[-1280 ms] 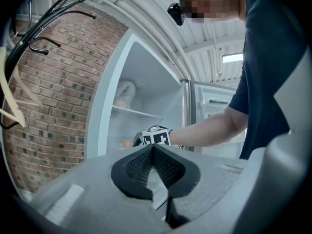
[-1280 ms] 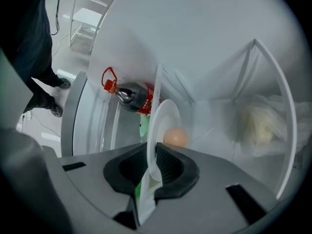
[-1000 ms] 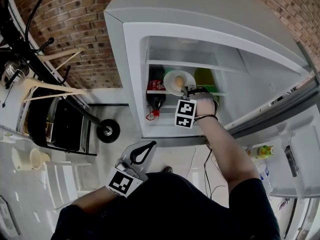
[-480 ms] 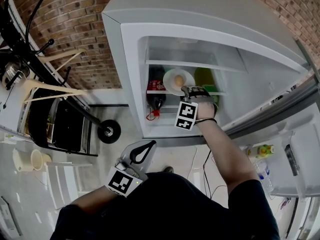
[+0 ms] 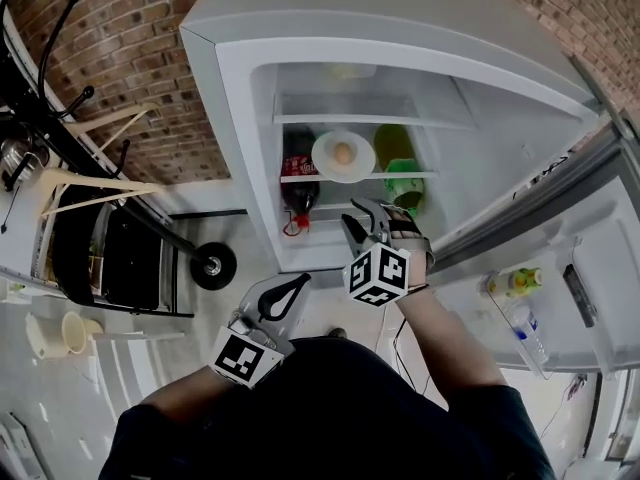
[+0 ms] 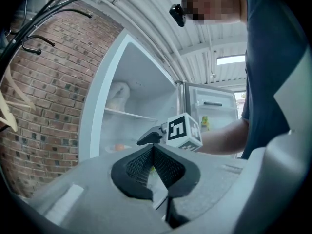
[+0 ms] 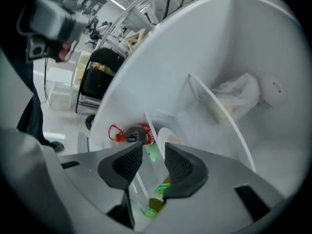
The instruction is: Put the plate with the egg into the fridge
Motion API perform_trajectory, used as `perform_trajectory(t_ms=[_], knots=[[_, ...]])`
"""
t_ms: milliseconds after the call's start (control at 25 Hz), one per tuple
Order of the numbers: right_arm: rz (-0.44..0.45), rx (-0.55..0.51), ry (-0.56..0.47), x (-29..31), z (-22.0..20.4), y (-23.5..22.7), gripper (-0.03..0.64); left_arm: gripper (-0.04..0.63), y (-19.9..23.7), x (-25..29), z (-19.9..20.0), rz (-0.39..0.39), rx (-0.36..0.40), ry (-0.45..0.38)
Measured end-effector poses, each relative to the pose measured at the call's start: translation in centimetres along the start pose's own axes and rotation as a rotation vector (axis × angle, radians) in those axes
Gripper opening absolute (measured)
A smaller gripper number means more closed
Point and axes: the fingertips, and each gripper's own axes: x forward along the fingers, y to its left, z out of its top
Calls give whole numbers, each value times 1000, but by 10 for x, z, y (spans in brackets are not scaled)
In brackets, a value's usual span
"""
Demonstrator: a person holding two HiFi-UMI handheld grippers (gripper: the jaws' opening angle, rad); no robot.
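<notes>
1. In the open fridge, on the middle shelf: plate lying flat, egg on it near the centre.
2. Left of the plate, just beside its rim: dark bottle with a red label. Right of the plate: green bottle. Contact with the plate: can't tell for either.
3. Right gripper: outside the fridge, in front of and below the middle shelf, clear of the plate, marker cube facing up.
4. Jaws on the right gripper opening, already wide apart, nothing between the pads. Released, empty. Through the gap, further off: plate, dark bottle, green bottle.
5. Left gripper: low by the torso, well apart from the fridge, tips pointing toward it.
6. Jaws on the left gripper pressed together, clenched on nothing. Beyond them: right gripper and its marker cube.
7. Door swung open at the right, with small bottles in its rack.
</notes>
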Motion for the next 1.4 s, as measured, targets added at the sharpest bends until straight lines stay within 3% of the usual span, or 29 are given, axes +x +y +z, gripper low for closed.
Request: perform_trajectory(t_ms=[240, 480, 600, 920, 1120, 1400], knots=[[67, 331, -231, -65, 34, 16, 69, -3, -11, 2, 1, -37, 4, 2], [278, 791, -420, -101, 43, 38, 22, -3, -18, 2, 3, -58, 16, -7], [326, 917, -493, -117, 42, 42, 12, -3, -24, 1, 2, -70, 21, -3], [342, 953, -578, -137, 48, 63, 9, -3, -34, 0, 4, -84, 20, 6], [389, 913, -551, -141, 55, 80, 9, -3, -36, -2, 4, -83, 15, 4], [379, 881, -559, -140, 64, 73, 9, -3, -36, -3, 7, -88, 13, -4]])
